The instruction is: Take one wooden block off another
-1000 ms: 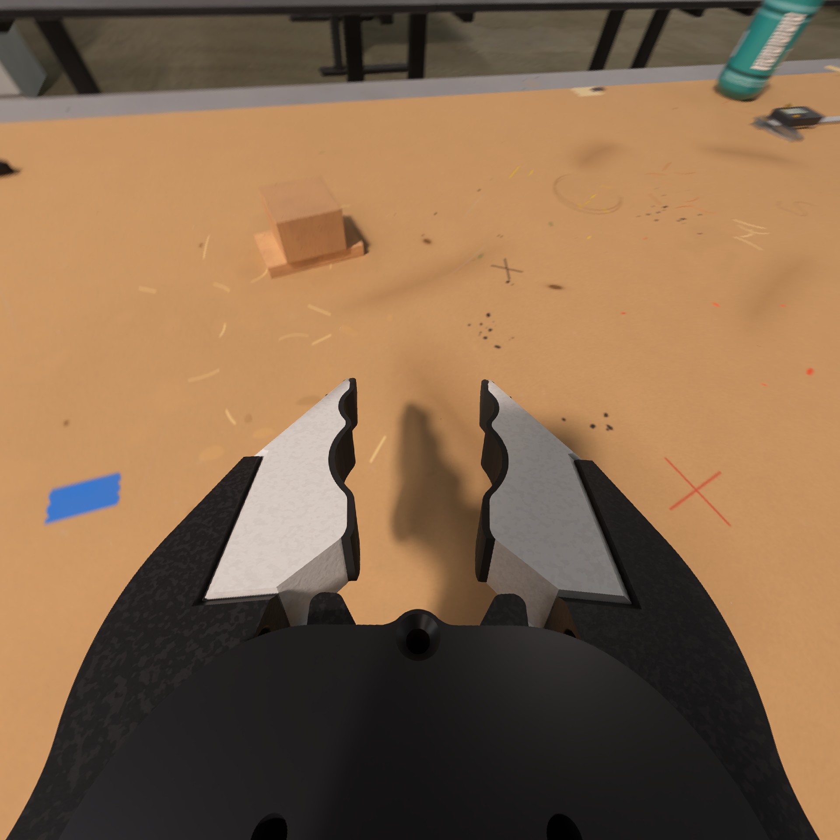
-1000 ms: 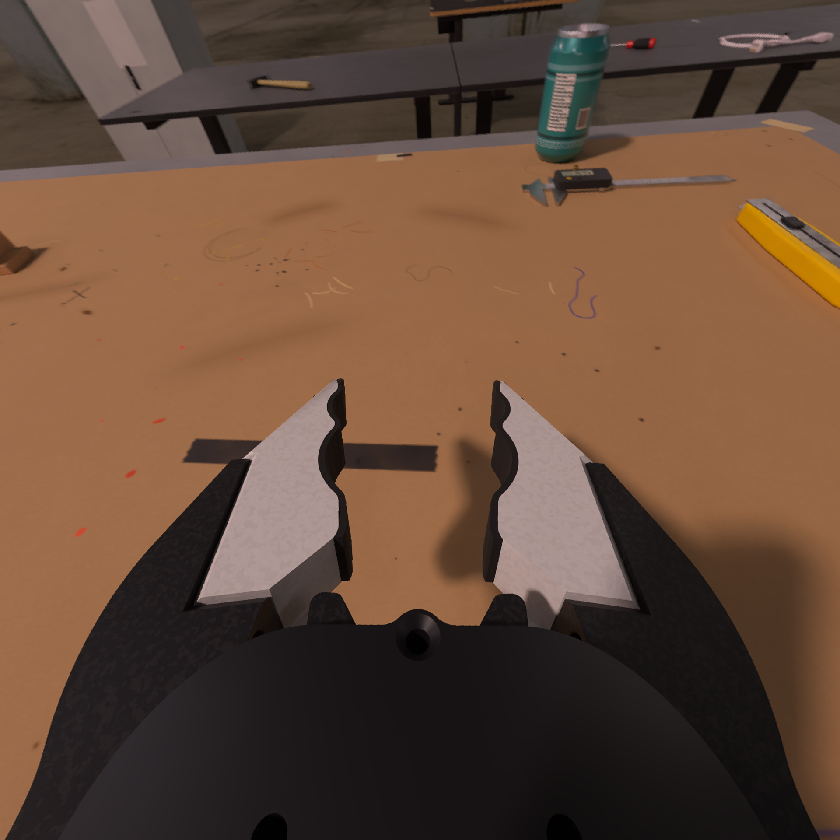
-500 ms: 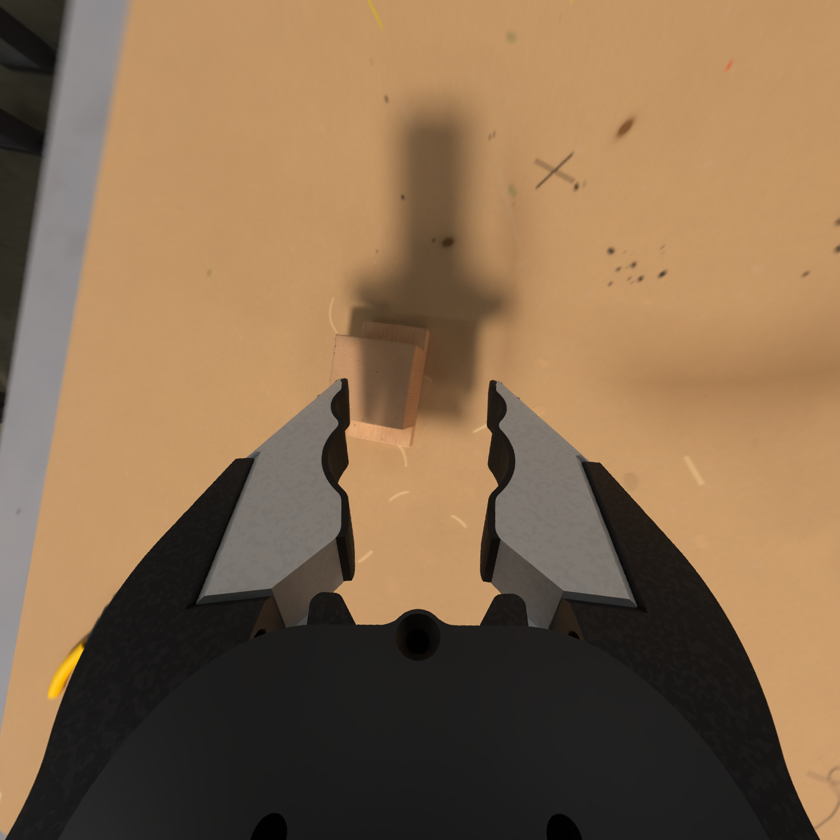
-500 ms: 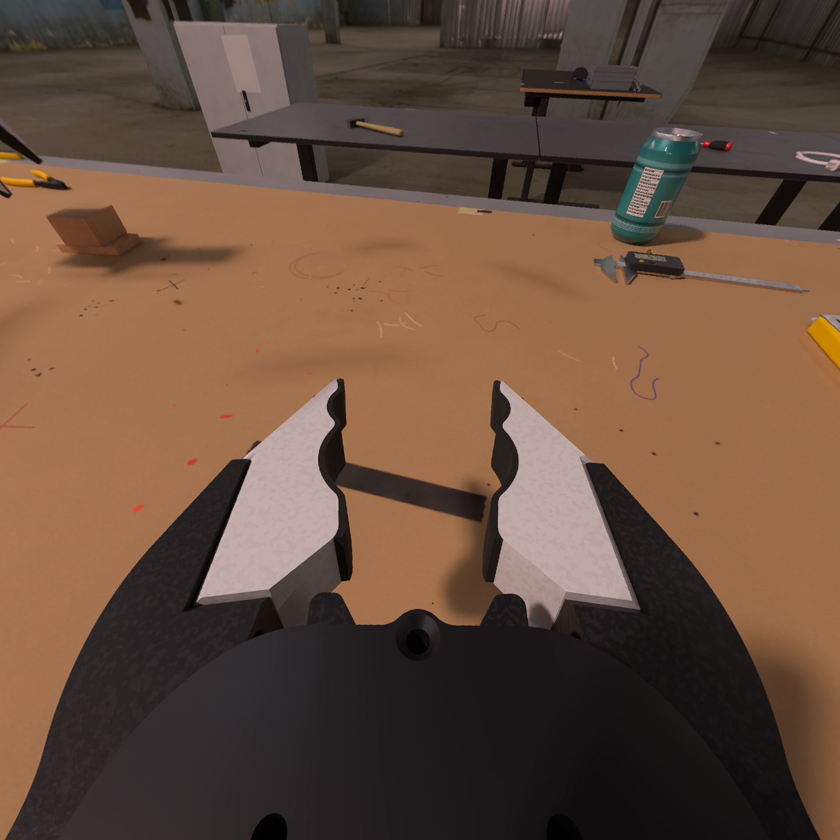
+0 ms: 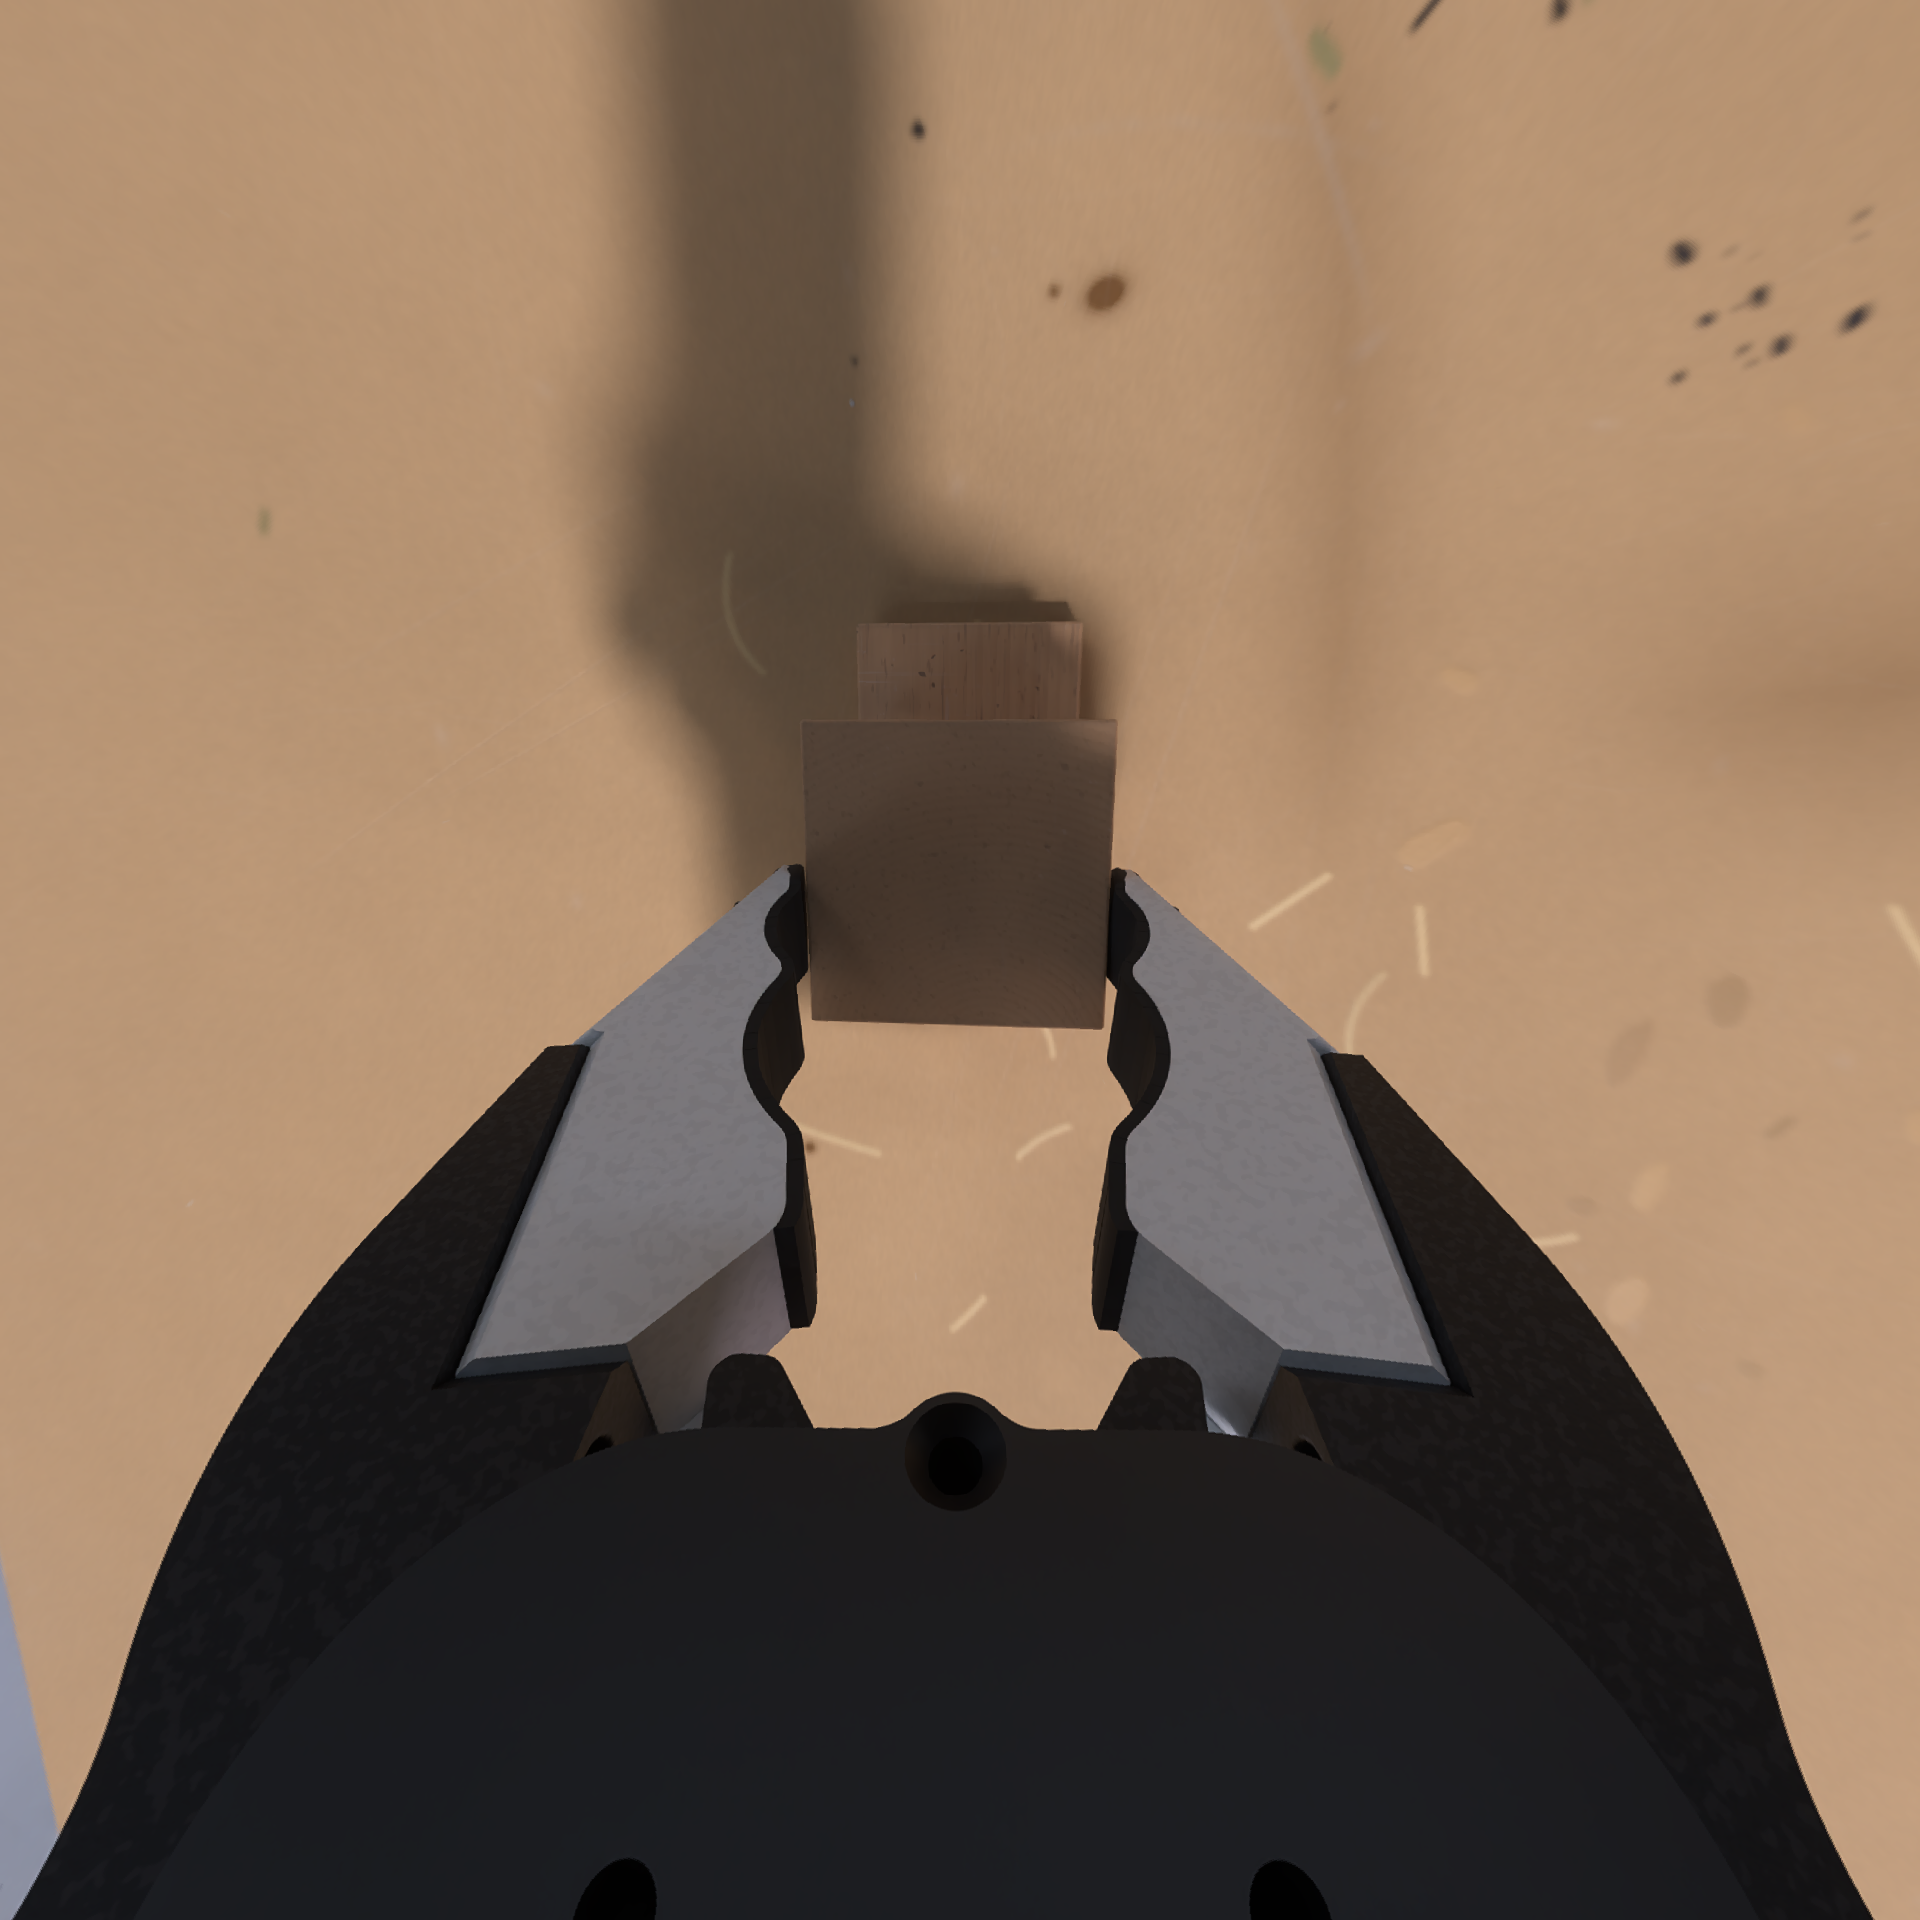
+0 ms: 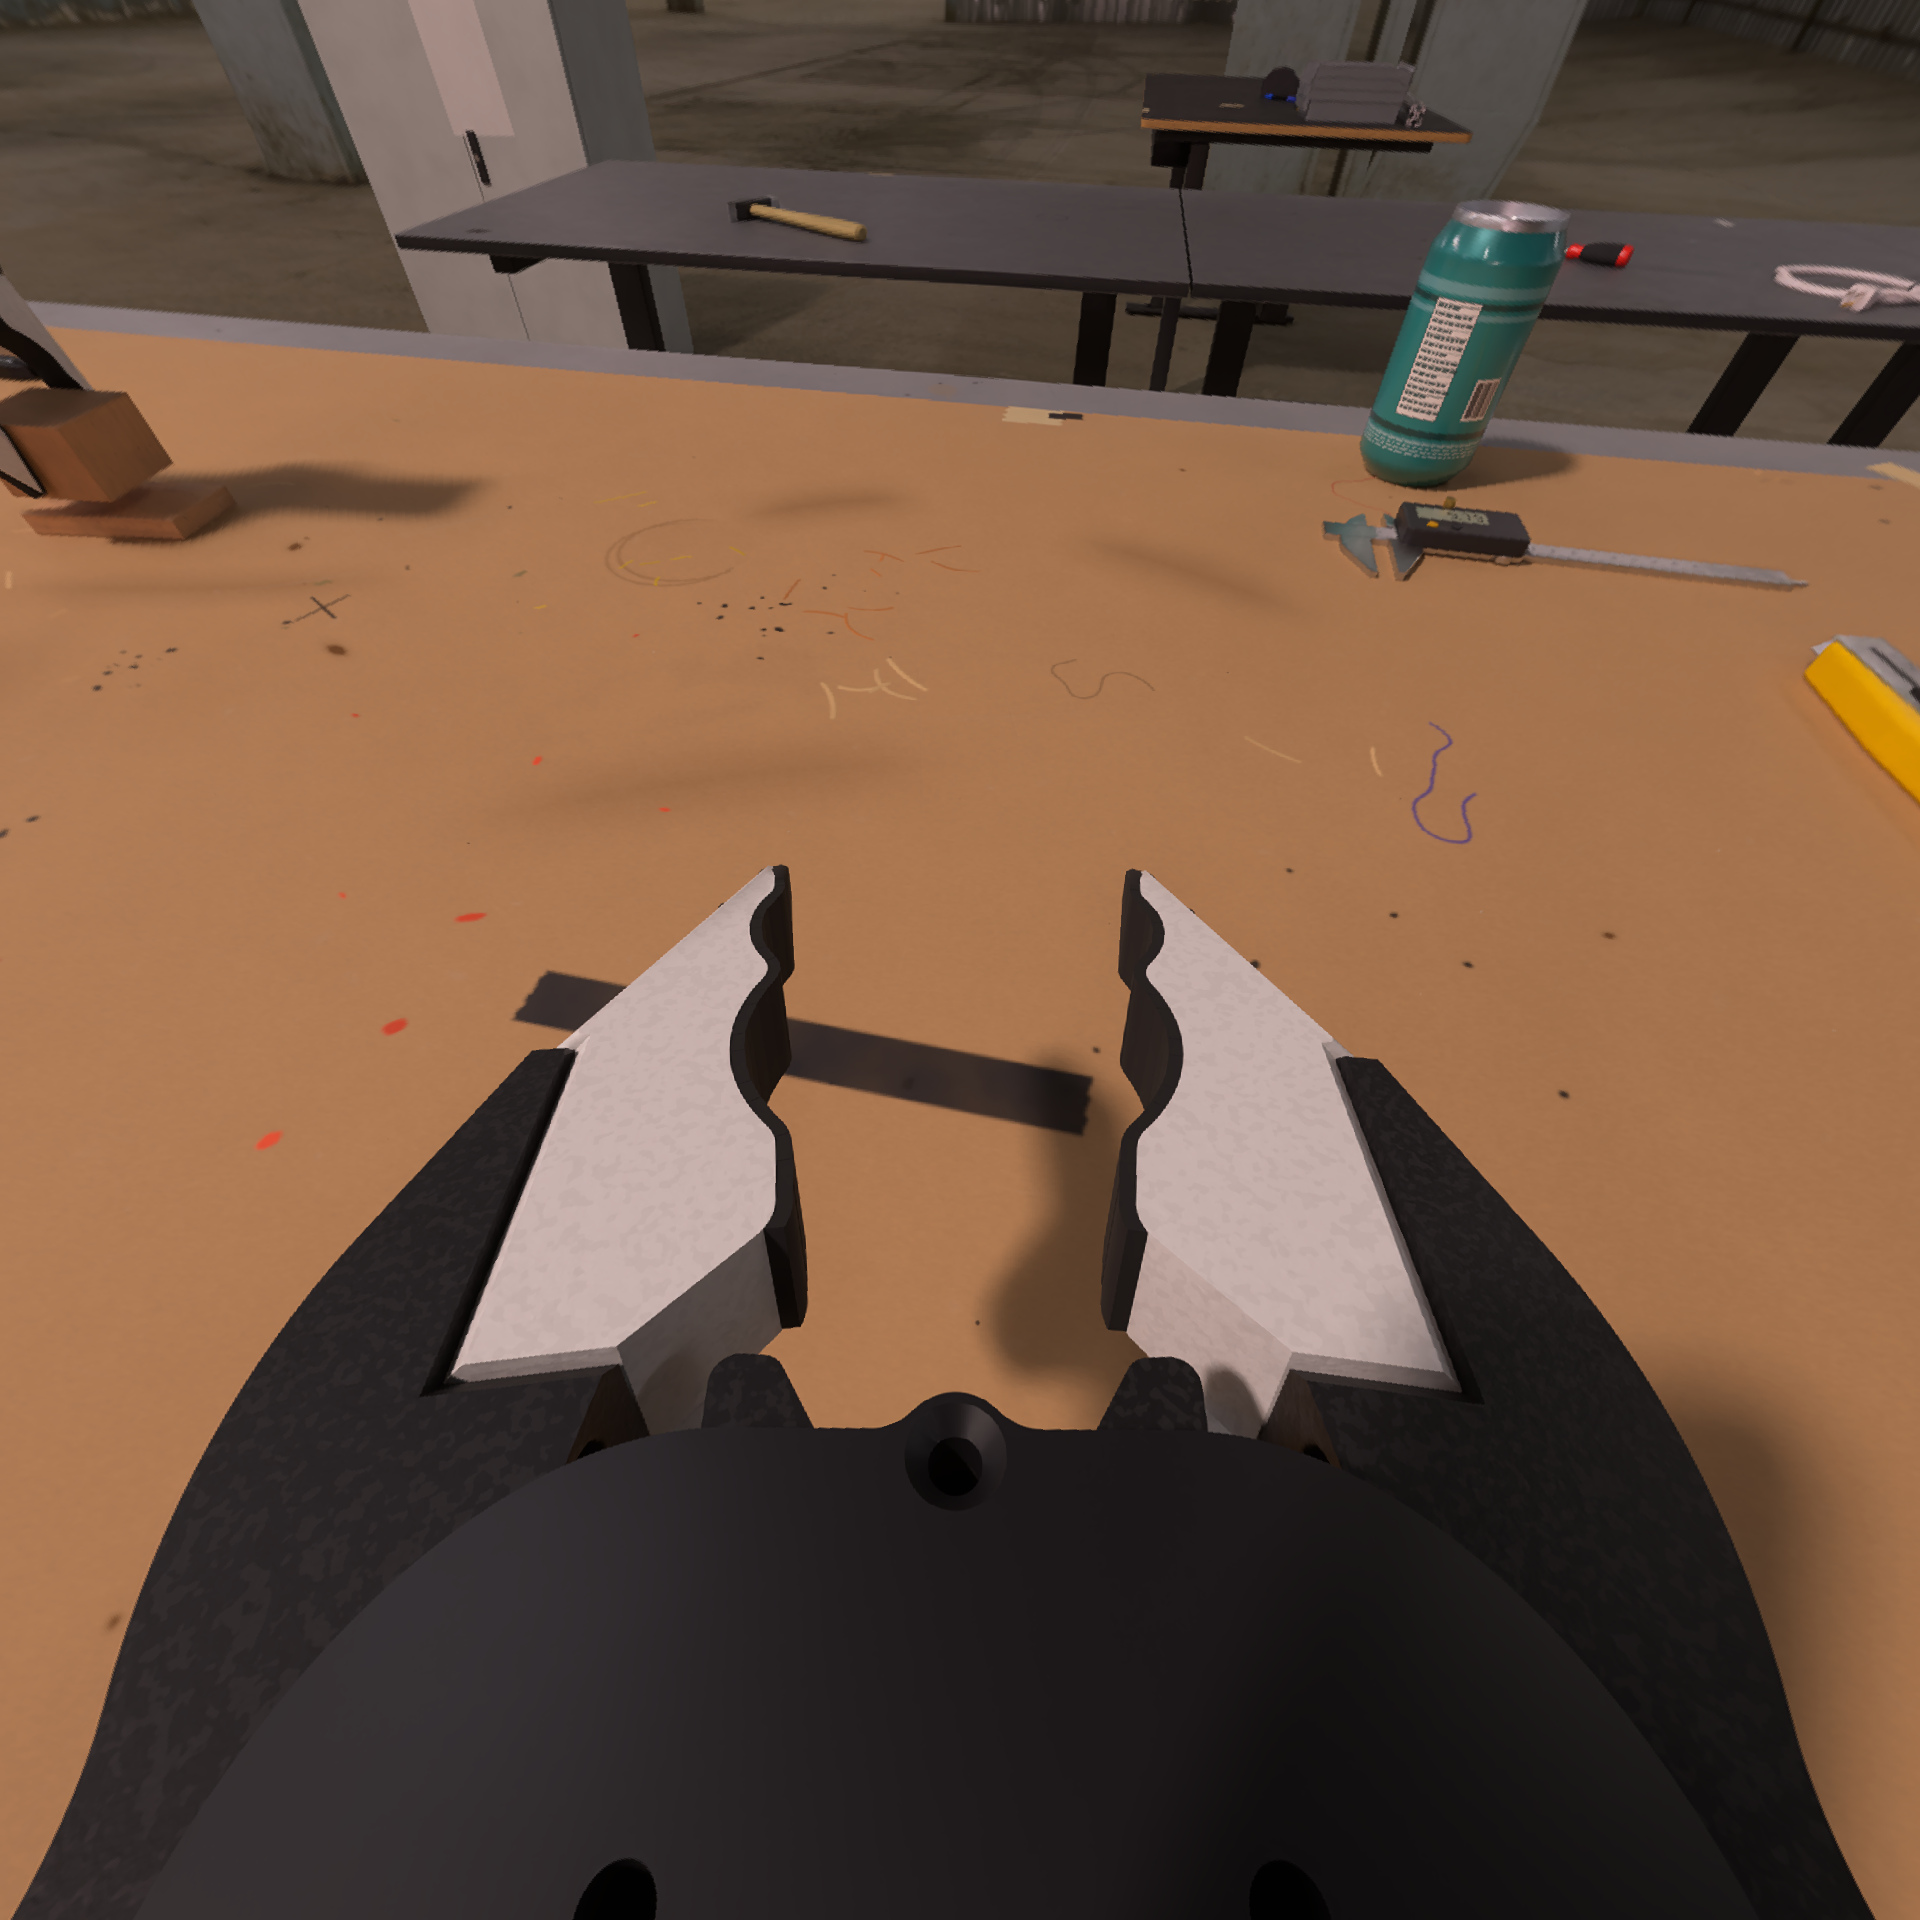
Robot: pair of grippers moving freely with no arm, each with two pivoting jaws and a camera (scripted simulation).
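Observation:
My left gripper (image 5: 956,883) points down at the table and is shut on the wooden cube (image 5: 956,831), with its fingertips pressed on the cube's two sides. The flat wooden block (image 5: 966,670) lies on the table beyond and below it. In the right wrist view, the cube (image 6: 88,442) is at the far left. It hangs tilted just above the flat block (image 6: 130,511), between the left gripper's fingers (image 6: 23,338). My right gripper (image 6: 956,883) is open and empty, low over the table and far from the blocks.
A teal can (image 6: 1470,343) stands at the table's far edge. A digital caliper (image 6: 1475,535) lies beside the can. A yellow utility knife (image 6: 1870,717) is at the right edge. A black tape strip (image 6: 935,1081) lies under my right gripper. Dark benches stand beyond the table.
My left gripper moved over the stacked blocks, tipped downward, shut on the cube and raised it off the flat block. My right gripper stayed open and its view shifted slightly.

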